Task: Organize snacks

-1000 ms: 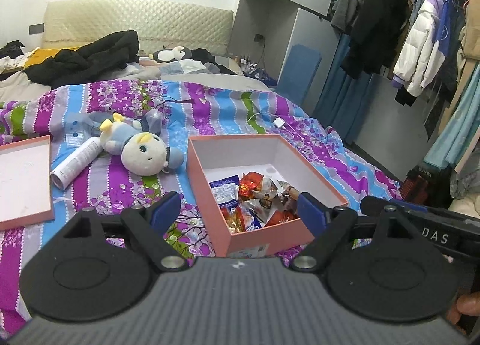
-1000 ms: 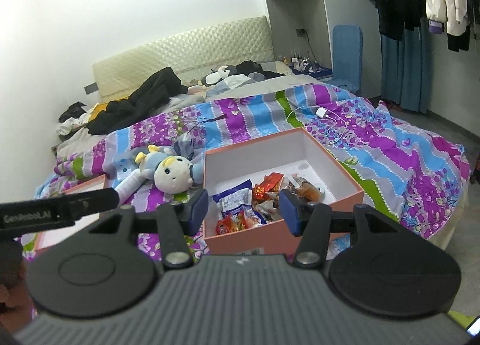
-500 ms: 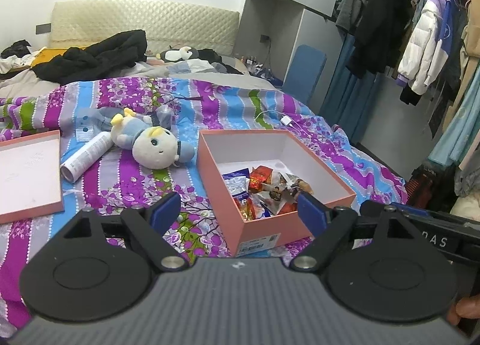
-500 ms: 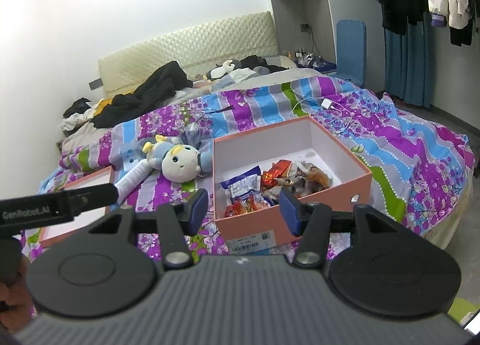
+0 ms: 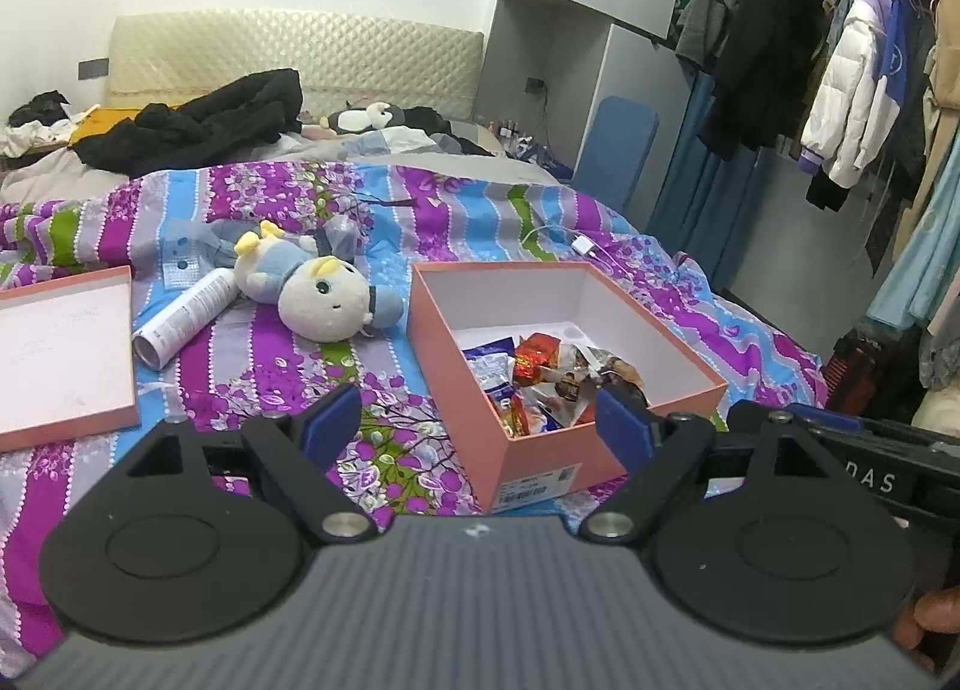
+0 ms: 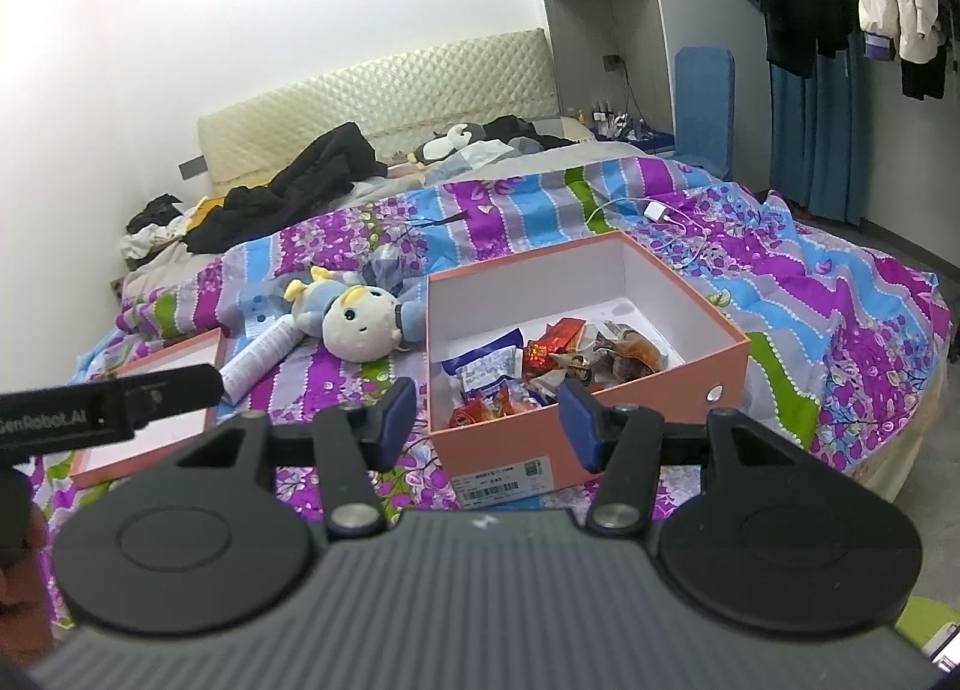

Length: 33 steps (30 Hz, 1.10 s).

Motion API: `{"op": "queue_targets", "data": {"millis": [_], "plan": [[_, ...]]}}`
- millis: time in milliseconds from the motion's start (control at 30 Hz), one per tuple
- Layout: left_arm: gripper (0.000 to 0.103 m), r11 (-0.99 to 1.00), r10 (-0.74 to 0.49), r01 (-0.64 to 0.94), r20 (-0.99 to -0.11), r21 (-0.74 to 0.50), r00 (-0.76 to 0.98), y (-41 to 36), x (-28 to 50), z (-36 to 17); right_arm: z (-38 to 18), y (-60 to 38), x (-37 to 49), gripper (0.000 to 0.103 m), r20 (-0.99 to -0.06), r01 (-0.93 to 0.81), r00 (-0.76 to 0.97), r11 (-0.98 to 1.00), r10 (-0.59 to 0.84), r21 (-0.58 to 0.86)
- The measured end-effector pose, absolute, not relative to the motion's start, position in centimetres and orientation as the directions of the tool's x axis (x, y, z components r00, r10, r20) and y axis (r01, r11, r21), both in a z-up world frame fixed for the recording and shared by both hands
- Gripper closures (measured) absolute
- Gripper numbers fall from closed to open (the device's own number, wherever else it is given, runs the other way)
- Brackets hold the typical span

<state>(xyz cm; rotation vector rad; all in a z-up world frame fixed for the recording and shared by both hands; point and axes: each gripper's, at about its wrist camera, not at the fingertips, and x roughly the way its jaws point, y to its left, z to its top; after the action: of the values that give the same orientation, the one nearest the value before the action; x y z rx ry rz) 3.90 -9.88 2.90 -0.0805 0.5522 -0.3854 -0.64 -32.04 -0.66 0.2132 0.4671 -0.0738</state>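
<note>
Left wrist view: the left gripper [image 5: 477,426] hangs at lower centre, jaws wide and empty, above a striped quilt [image 5: 252,366]. A pink box [image 5: 540,450] sits right of centre, snacks [image 5: 540,375] heaped in its near corner. A doll [image 5: 312,294] and tube [image 5: 186,315] lie left of it, the lid [image 5: 60,354] at the left edge.

Right wrist view: the right gripper [image 6: 486,420], jaws part open and empty, fills the lower frame. The box [image 6: 600,426] with snacks [image 6: 552,366] sits at centre, the doll [image 6: 354,318] to its left.
</note>
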Motion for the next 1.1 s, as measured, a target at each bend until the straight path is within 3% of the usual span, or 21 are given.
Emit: {"op": "queue_targets", "data": {"millis": [1100], "plan": [[0.012, 0.931, -0.364, 0.311, -0.501, -0.189, 0.785, -9.6, 2.4, 1.6, -1.5, -31.8, -0.7, 0.048, -0.456, 0.112, 0.890, 0.980, -0.024, 0.167]]}}
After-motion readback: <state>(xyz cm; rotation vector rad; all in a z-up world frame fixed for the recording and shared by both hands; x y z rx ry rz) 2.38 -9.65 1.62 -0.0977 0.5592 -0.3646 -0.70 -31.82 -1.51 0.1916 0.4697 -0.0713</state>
